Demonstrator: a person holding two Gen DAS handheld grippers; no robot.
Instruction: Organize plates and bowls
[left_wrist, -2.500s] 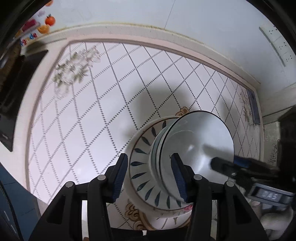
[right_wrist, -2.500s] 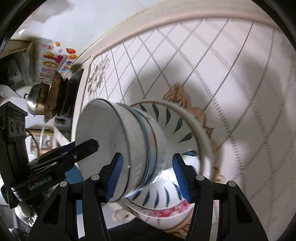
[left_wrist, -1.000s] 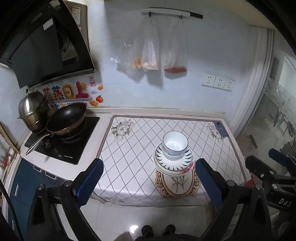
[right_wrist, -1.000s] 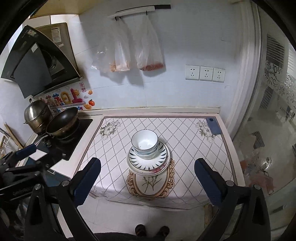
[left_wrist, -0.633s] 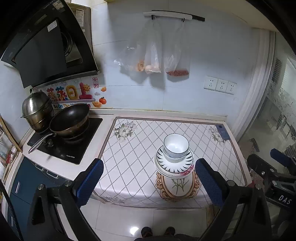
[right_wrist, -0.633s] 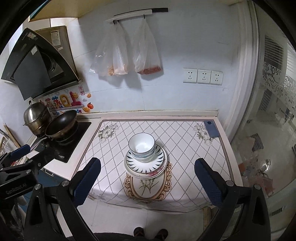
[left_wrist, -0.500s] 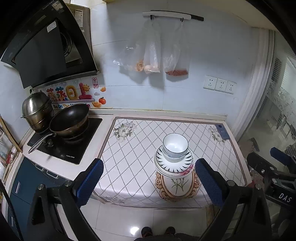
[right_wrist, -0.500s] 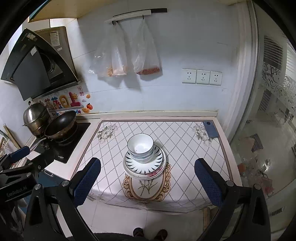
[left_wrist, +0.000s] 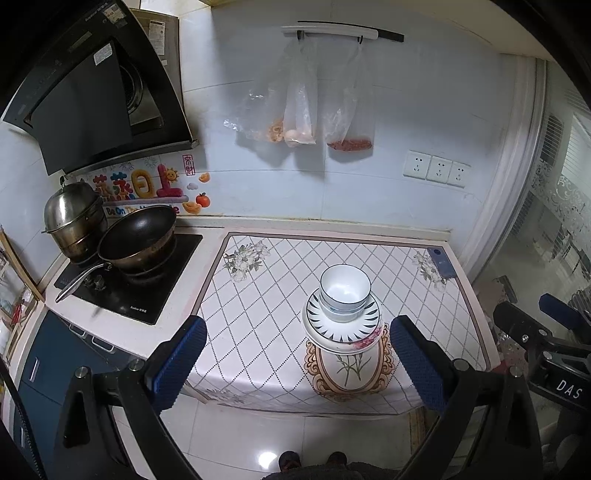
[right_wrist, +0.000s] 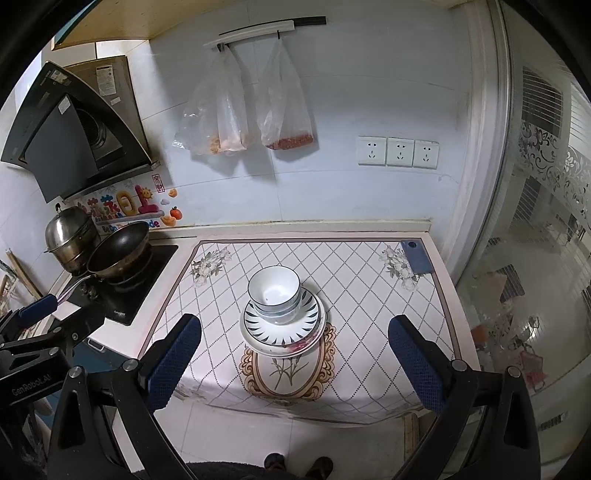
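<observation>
**A:** Where did the dishes sit at that moment?

**B:** The bowls (left_wrist: 344, 291) were nested upright, the top one white inside with a dark rim, and they rested on the plates (left_wrist: 341, 325). The upper plate had a dark leaf pattern round its edge; the one beneath it showed a red floral bit at its front rim. The whole stack stood on the counter (left_wrist: 266, 295), on a diamond-patterned cloth, just behind an ornate oval motif with a plant drawn in it.

**A:** And the grippers?

**B:** Both were held well back from the counter and high above the floor, looking down at the stack. The left gripper (left_wrist: 295, 363) had its blue-padded fingers (left_wrist: 176, 363) spread wide apart, grasping nothing. The right gripper (right_wrist: 295, 363) was the same: fingers (right_wrist: 415, 363) released, nothing between them. Neither touched the dishes.

**A:** What else was around?

**B:** A black wok (right_wrist: 118, 251) and a steel pot (right_wrist: 70, 236) sat on the hob (left_wrist: 129, 288) to the left of the cloth. A range hood (left_wrist: 92, 92) hung above them. Plastic bags (right_wrist: 251, 118) dangled from a rail on the wall, with three sockets (right_wrist: 398, 152) to their right. A blue phone (right_wrist: 417, 256) lay at the far right corner of the counter.
</observation>
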